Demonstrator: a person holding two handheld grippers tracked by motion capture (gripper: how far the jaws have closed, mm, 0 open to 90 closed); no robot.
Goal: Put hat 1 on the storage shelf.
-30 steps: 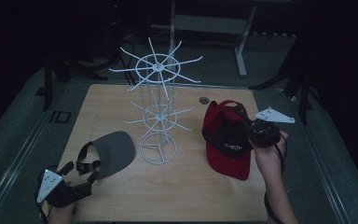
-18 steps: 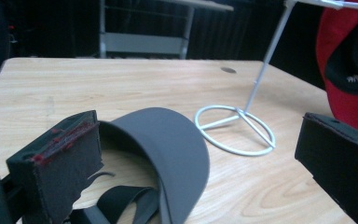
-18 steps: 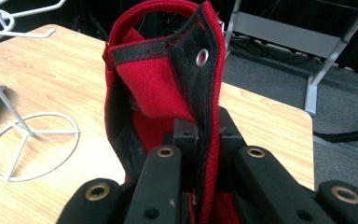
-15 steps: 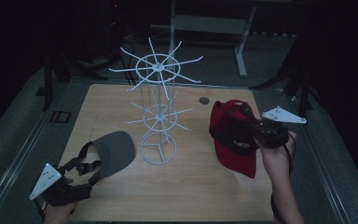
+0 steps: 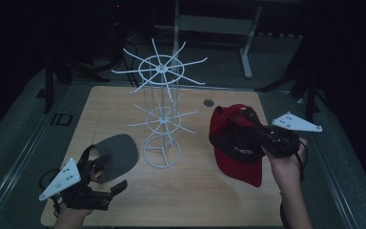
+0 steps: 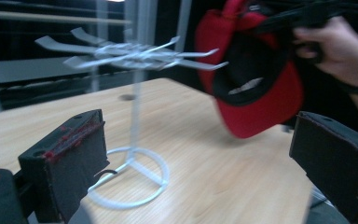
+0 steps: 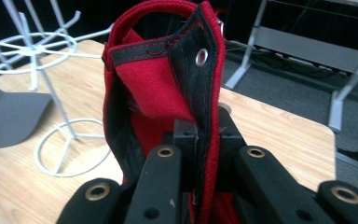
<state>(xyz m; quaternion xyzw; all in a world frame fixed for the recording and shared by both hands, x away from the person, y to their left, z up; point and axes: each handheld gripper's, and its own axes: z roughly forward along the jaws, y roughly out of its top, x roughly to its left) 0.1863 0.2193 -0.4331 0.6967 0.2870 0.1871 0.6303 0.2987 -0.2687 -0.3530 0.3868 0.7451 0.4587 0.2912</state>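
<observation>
From the high view, the red cap (image 5: 236,143) hangs in the air over the right side of the wooden surface (image 5: 190,200), near the white wire rack (image 5: 161,114). The right gripper (image 5: 259,131) holds it by the back edge. The left gripper (image 5: 106,177) sits low at the left, close to a grey cap (image 5: 116,153) that lies flat on the surface.

In the left gripper view, its two black fingers (image 6: 70,163) stand wide apart with nothing between them. The red cap droops and folds, so it looks soft and light. It should not break.

In the right gripper view, the fingers are closed tight on the cap's black inner band (image 7: 193,93), near a small metal hole (image 7: 201,57). The band is a good place to hold, because the cloth there is thick. The brim looks stiffer, so it could be held too. Thin cloth may slip, so the grip should stay firm.
</observation>
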